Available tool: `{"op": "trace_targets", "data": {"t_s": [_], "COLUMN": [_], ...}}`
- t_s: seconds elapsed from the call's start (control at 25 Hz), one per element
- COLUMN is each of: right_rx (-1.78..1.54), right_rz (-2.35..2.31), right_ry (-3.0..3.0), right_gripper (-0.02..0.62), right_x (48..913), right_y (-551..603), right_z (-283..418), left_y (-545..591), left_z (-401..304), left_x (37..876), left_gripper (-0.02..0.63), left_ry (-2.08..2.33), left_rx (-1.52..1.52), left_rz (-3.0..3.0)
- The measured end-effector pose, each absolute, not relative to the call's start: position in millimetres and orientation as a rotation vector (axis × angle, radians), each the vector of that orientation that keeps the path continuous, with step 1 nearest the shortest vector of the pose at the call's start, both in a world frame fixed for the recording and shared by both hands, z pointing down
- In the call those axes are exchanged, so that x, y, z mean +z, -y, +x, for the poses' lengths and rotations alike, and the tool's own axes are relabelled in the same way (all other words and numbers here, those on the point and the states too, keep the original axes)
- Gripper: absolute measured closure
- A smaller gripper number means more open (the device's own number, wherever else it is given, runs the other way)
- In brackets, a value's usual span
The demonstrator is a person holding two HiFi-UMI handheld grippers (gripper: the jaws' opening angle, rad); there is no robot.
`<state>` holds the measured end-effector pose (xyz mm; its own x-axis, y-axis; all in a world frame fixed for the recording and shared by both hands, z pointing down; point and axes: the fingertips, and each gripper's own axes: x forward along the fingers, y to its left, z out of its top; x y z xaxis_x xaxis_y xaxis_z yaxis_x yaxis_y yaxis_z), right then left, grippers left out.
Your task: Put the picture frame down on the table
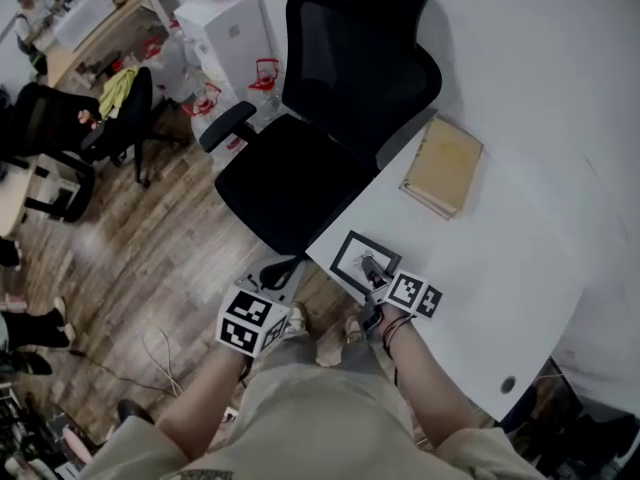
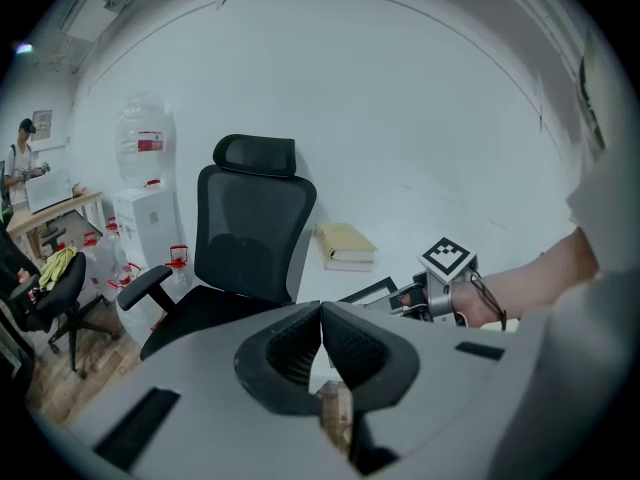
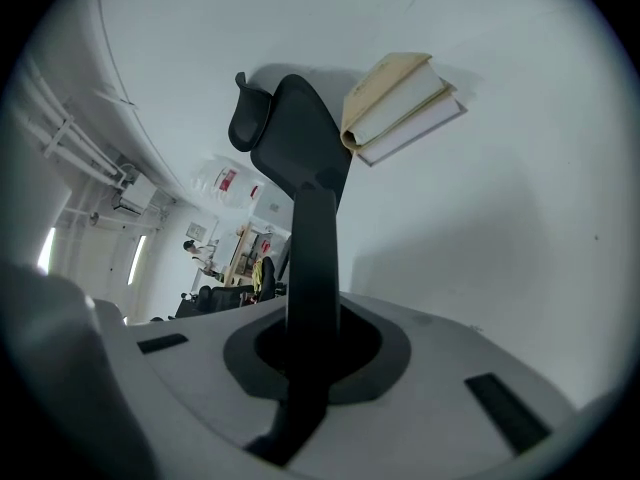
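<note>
Over the near corner of the white tabletop [image 1: 500, 268], the black picture frame [image 1: 360, 258] is gripped by the right gripper [image 1: 374, 274]. Its jaws are closed tight on one edge of the frame, and in the right gripper view that dark edge is seen running up between them. The frame is held low and tilted; whether its far edge already touches the tabletop cannot be told. The left gripper [image 2: 321, 316] is held off the tabletop's edge, above the person's lap, with its jaws pressed together and nothing between them. A tan book [image 1: 443, 165] lies well apart from the frame, further along the tabletop, near a black office chair [image 1: 340, 108]. The task is judged nearly finished: the frame is at the tabletop, but it is not yet laid flat or released.
</note>
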<state>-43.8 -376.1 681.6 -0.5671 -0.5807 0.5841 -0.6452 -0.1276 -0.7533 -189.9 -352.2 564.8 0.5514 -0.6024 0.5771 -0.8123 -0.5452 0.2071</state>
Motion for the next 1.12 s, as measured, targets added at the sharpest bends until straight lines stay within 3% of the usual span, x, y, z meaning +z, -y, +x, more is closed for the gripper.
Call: {"op": "trace_targets", "data": {"t_s": [0.28,0.56,0.84,1.12], "right_rx": [1.930,1.773,1.399,1.305], "right_rz": [1.575,1.657,1.697,1.701], "right_ry": [1.950,1.918,1.846,1.782], "right_gripper": [0.556,0.514,0.353,0.267], "right_x": [706.8,715.3,723.1,730.8], "right_y": [381.9,388.3,386.0,386.2], "right_z": [-57.4,-61.8,-47.6,-36.9], "left_y": [347.1,339.9,326.9,311.1], "left_z": [-205.6,-215.0,-224.3,-227.5], "left_x": [581.1,585.4,582.6,586.7], "left_gripper": [0.584,0.584,0.583,0.584], "left_ry": [1.008,0.947,0.921,0.905], "left_rx": [0.648,0.662,0.686,0.692], "left_rz": [2.365,2.384,2.392,2.368]}}
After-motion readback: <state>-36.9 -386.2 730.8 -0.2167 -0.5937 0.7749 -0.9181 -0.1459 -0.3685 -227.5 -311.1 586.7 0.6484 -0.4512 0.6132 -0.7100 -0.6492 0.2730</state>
